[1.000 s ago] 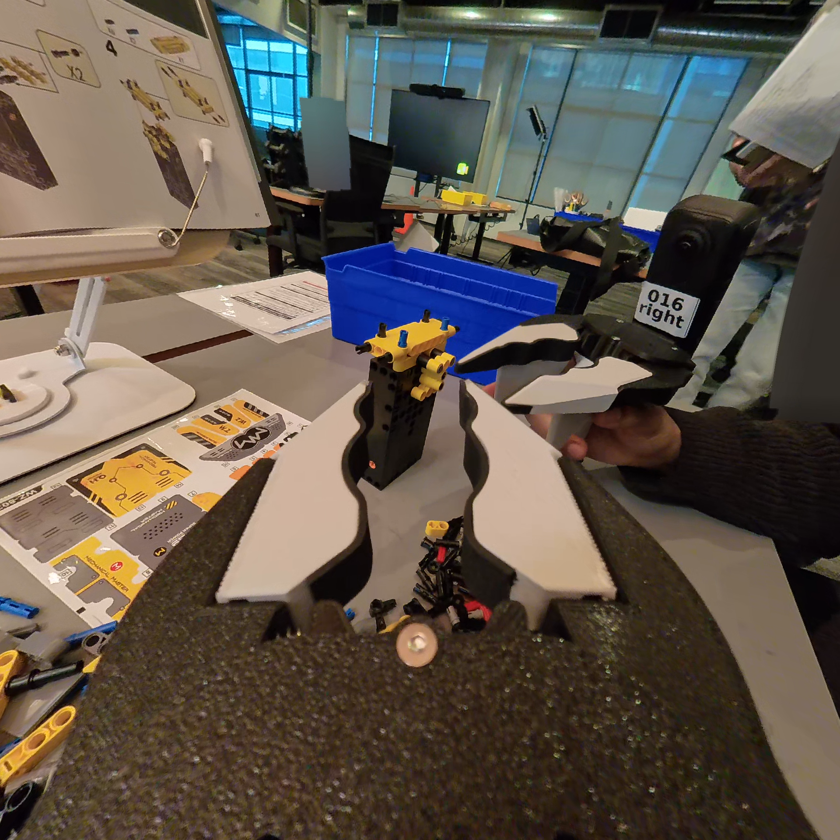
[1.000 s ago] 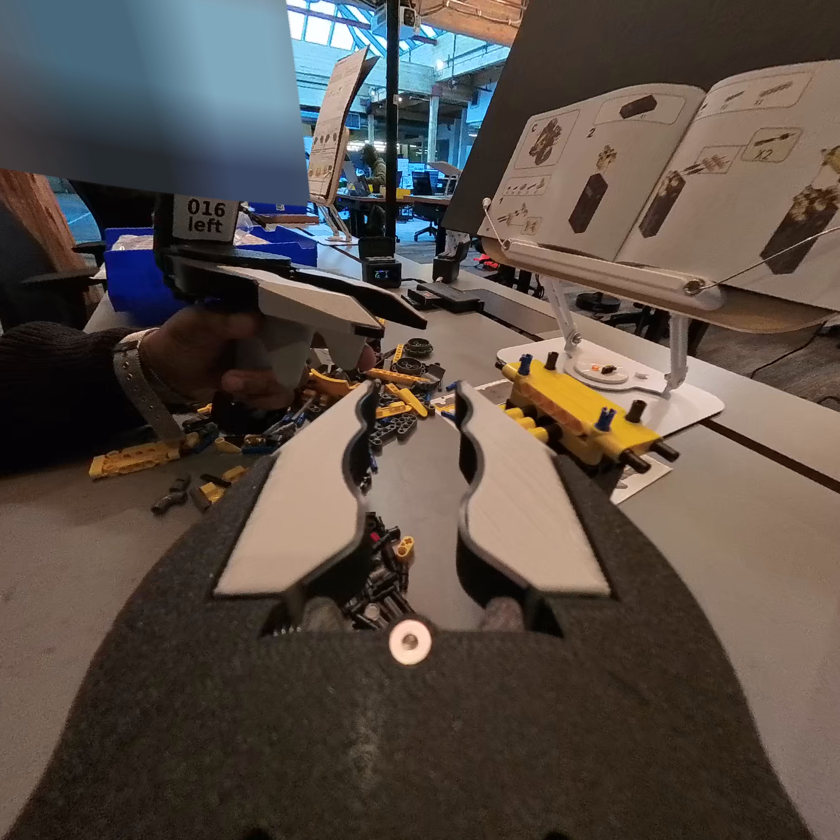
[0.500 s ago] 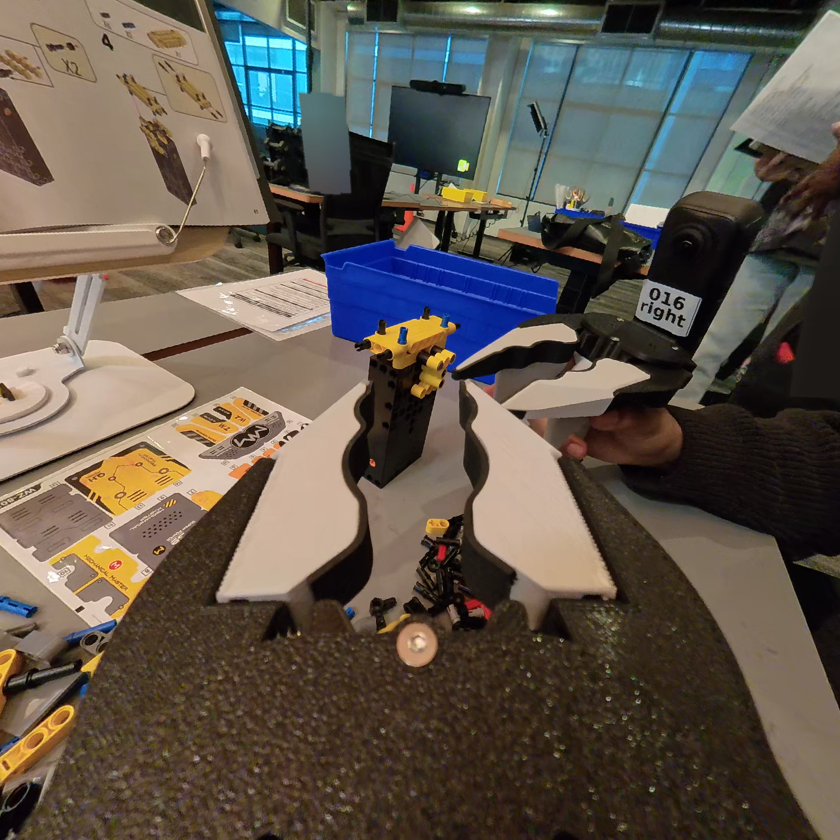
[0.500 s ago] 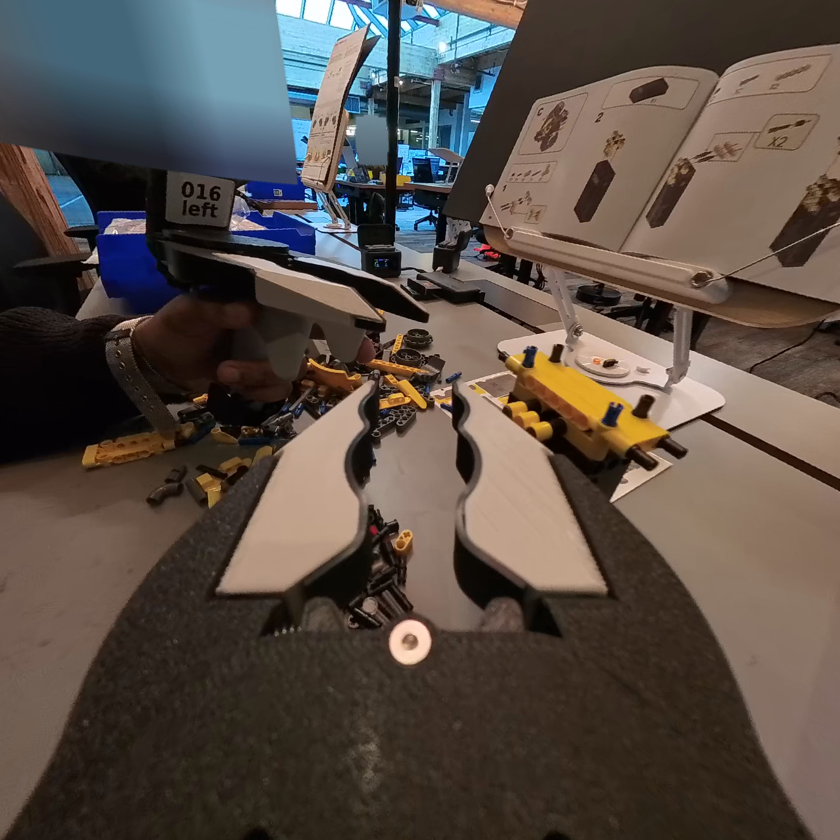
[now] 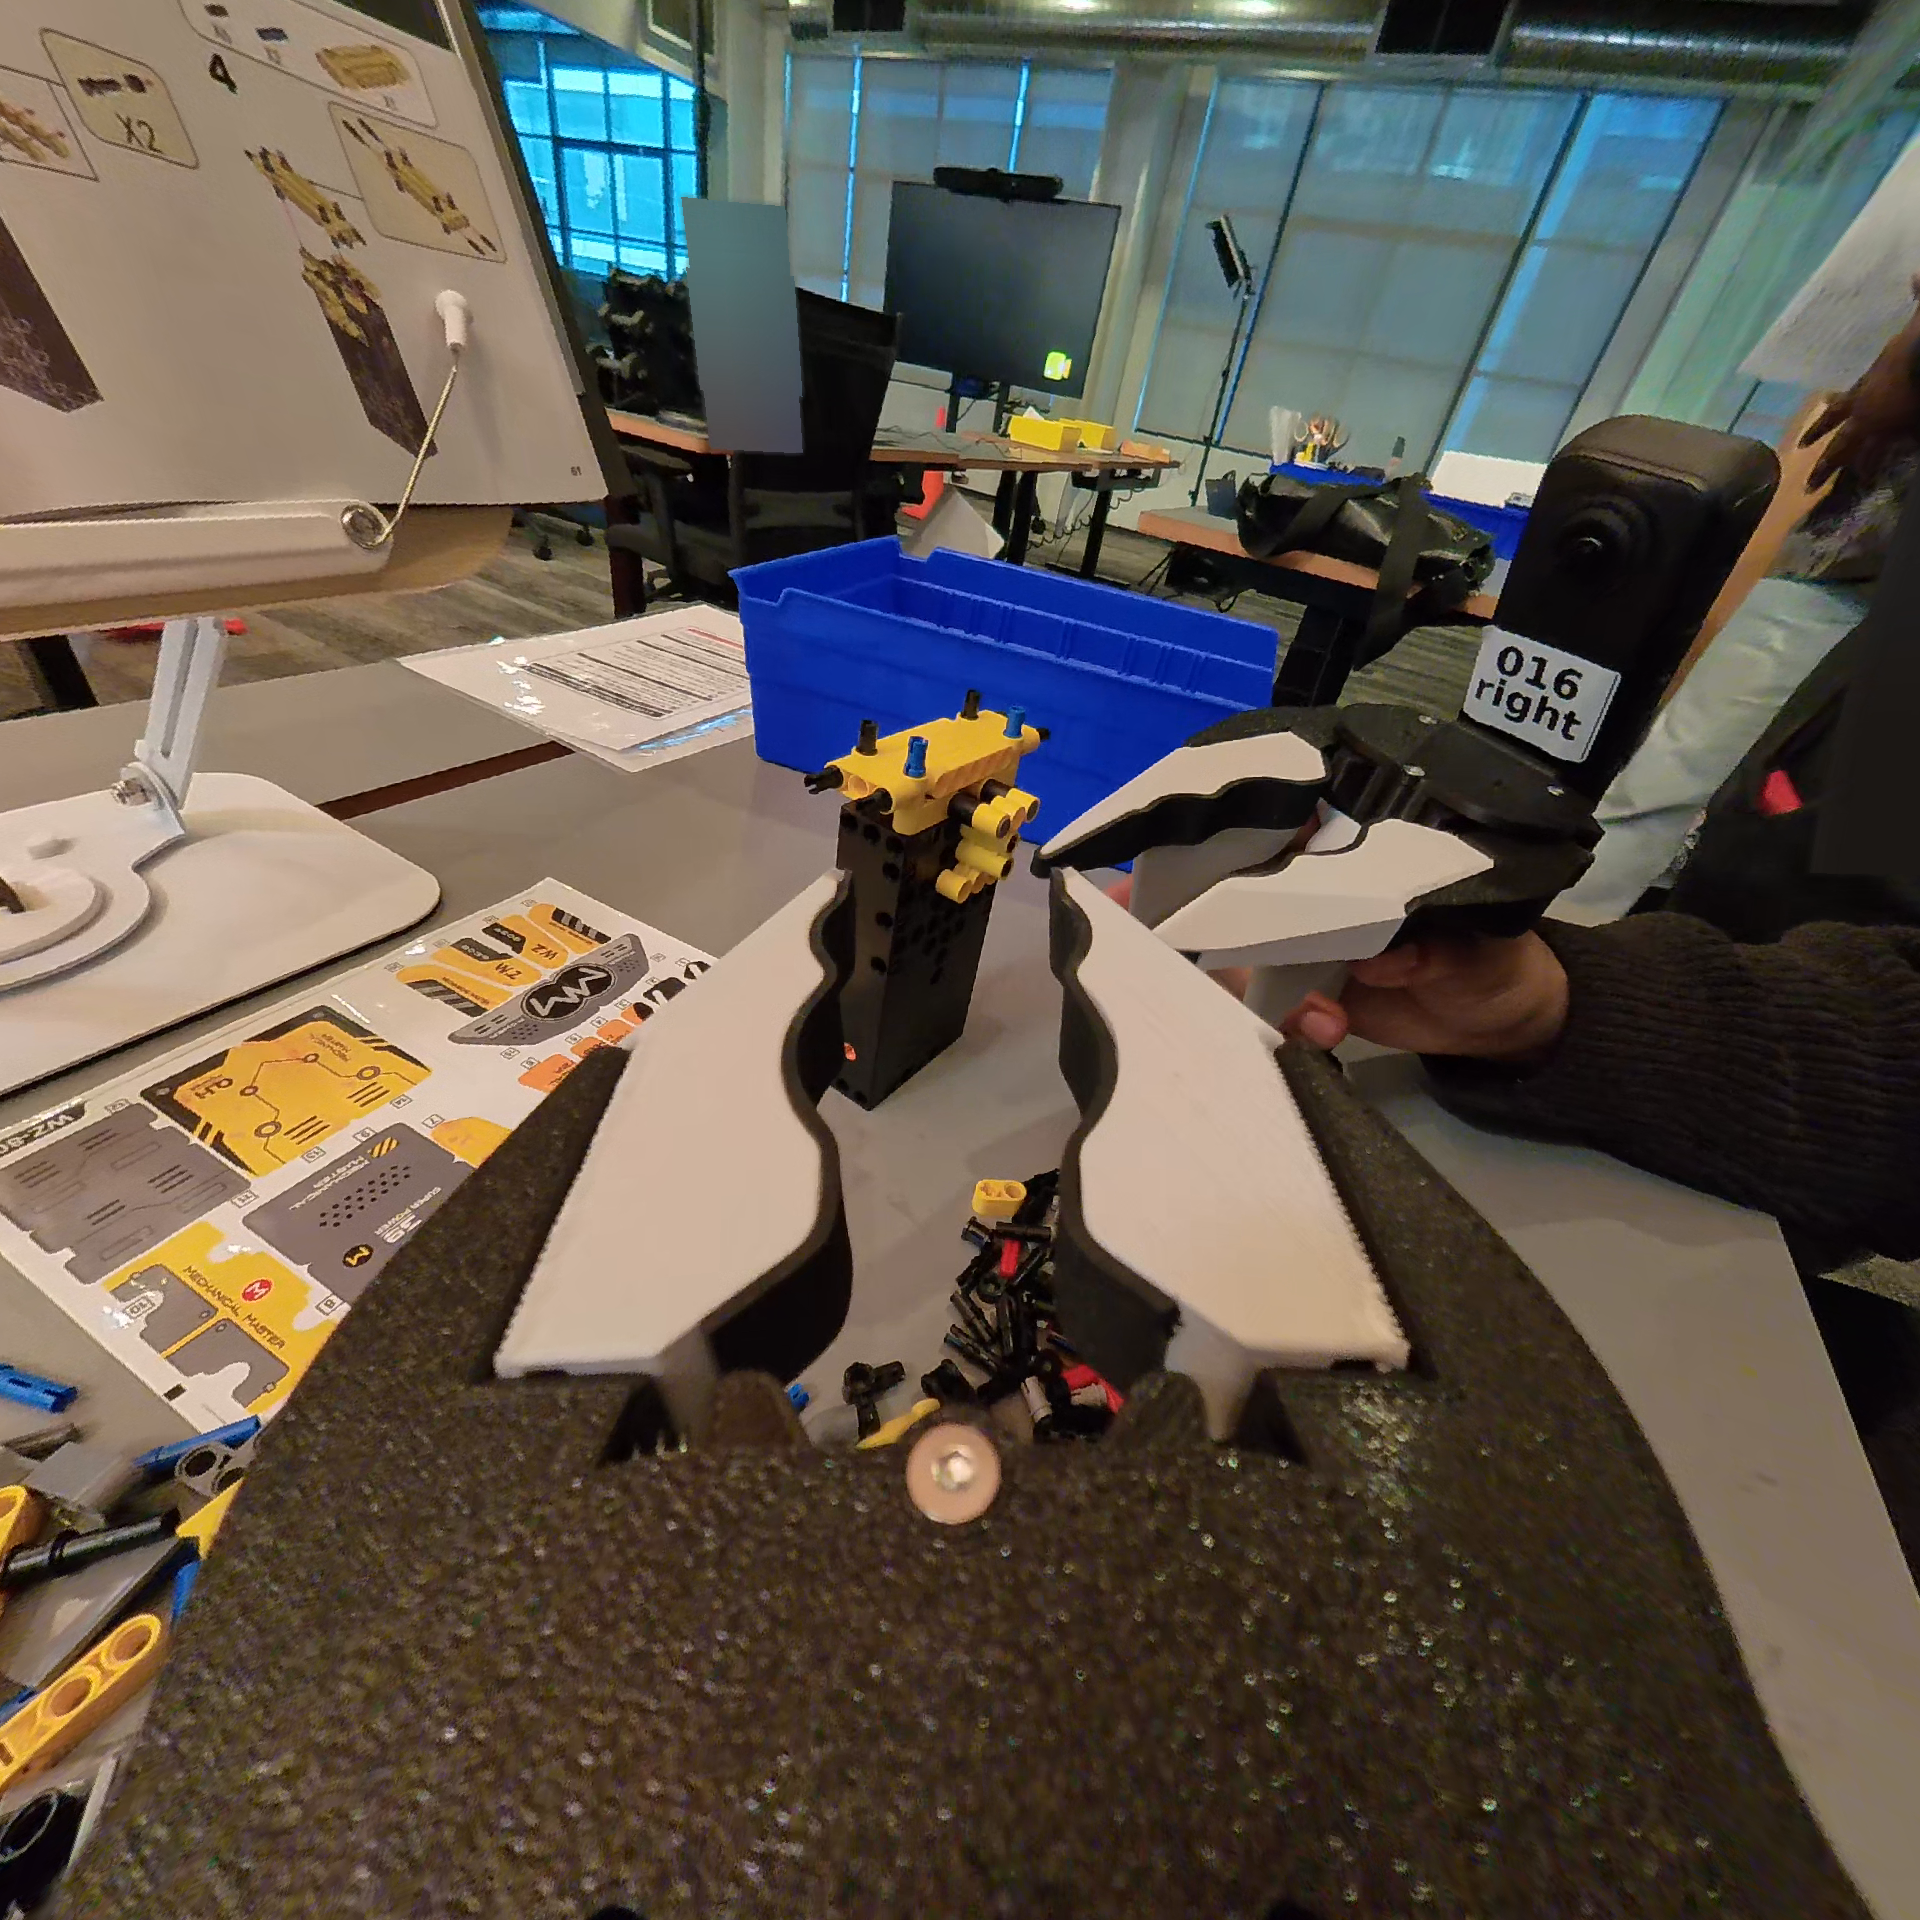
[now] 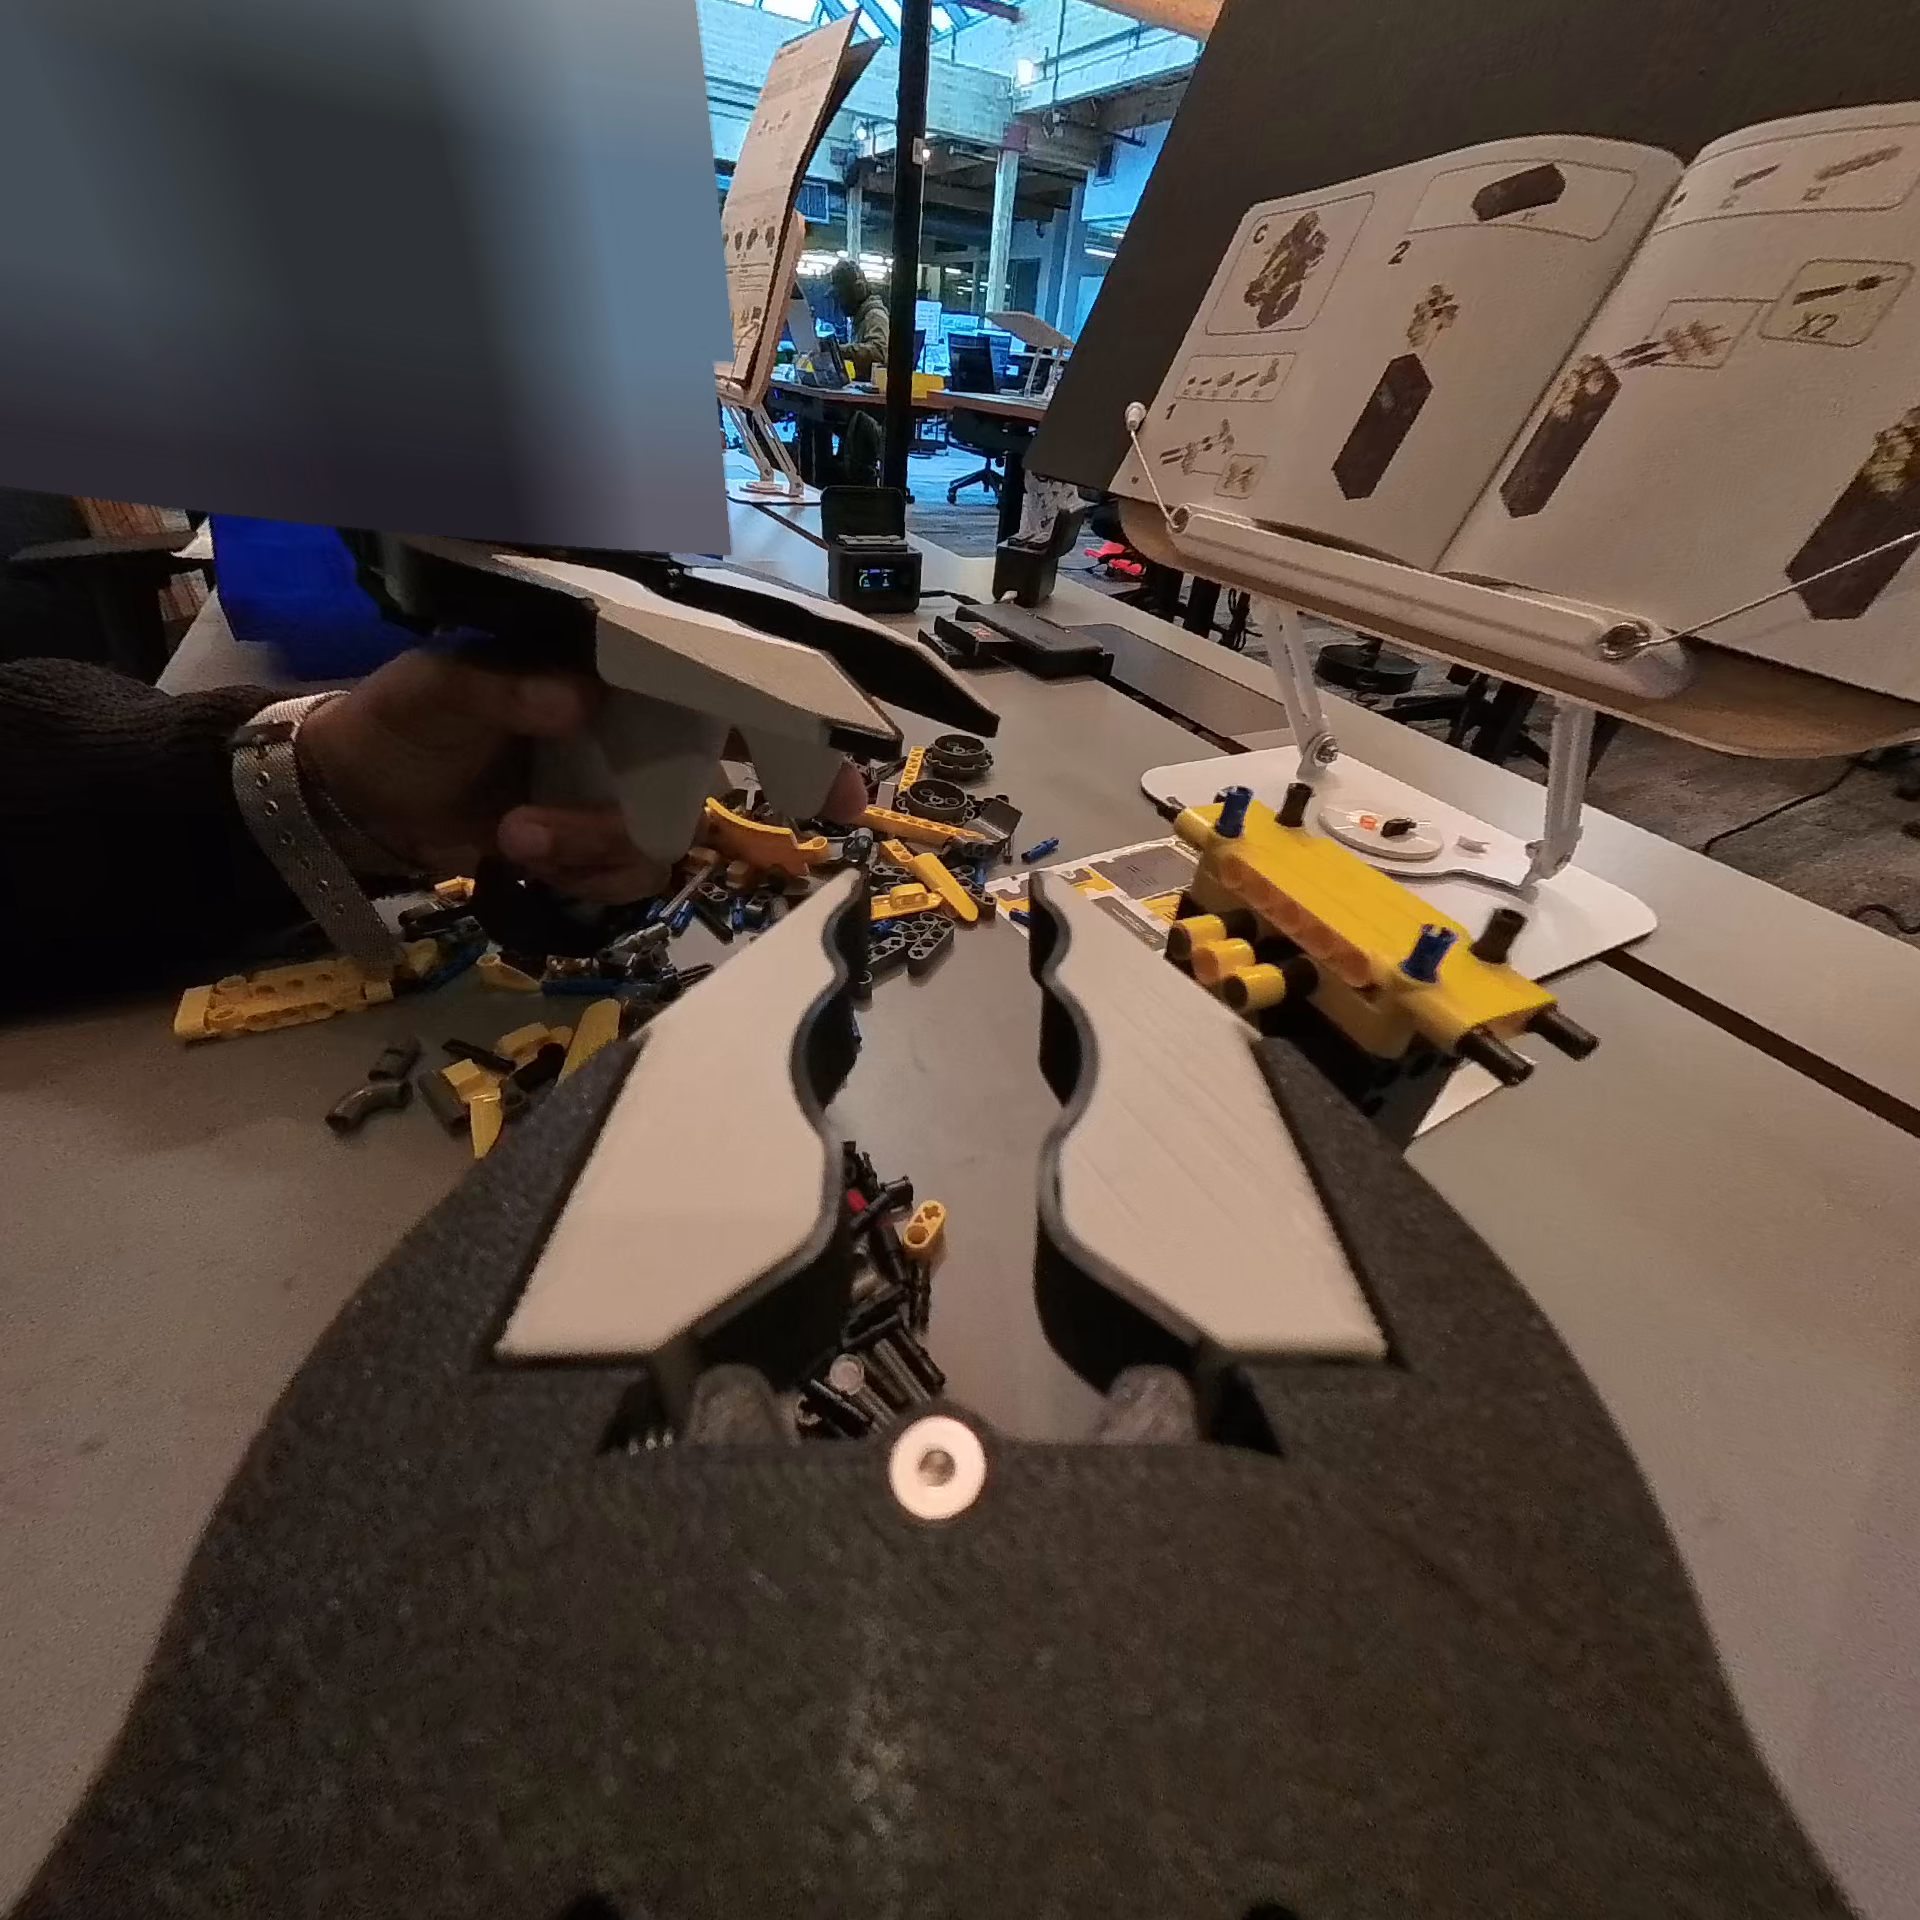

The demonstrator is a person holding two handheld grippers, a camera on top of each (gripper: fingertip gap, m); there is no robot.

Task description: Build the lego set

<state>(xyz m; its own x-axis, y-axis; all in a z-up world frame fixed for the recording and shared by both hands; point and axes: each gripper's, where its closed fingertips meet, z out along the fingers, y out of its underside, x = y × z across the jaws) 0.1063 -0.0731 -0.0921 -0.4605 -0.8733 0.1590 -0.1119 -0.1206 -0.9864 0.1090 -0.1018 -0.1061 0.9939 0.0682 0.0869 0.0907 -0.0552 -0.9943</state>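
The black brick tower (image 5: pixel 914 966) with the yellow block (image 5: pixel 940 774) on top stands upright on the grey table (image 5: pixel 644 831), just past your left gripper (image 5: pixel 940 894), whose jaws are spread with nothing between them. Your right gripper (image 6: pixel 945 894) is spread and empty too, with the tower just right of its right finger. A small heap of black pins (image 5: pixel 1013 1309) lies on the table between the left gripper's fingers. Left of the tower there's a sticker sheet (image 5: pixel 260 1122), farther off a blue bin (image 5: pixel 997 644), and loose yellow and black parts (image 6: pixel 727 914) are scattered under your left hand (image 6: pixel 468 769).
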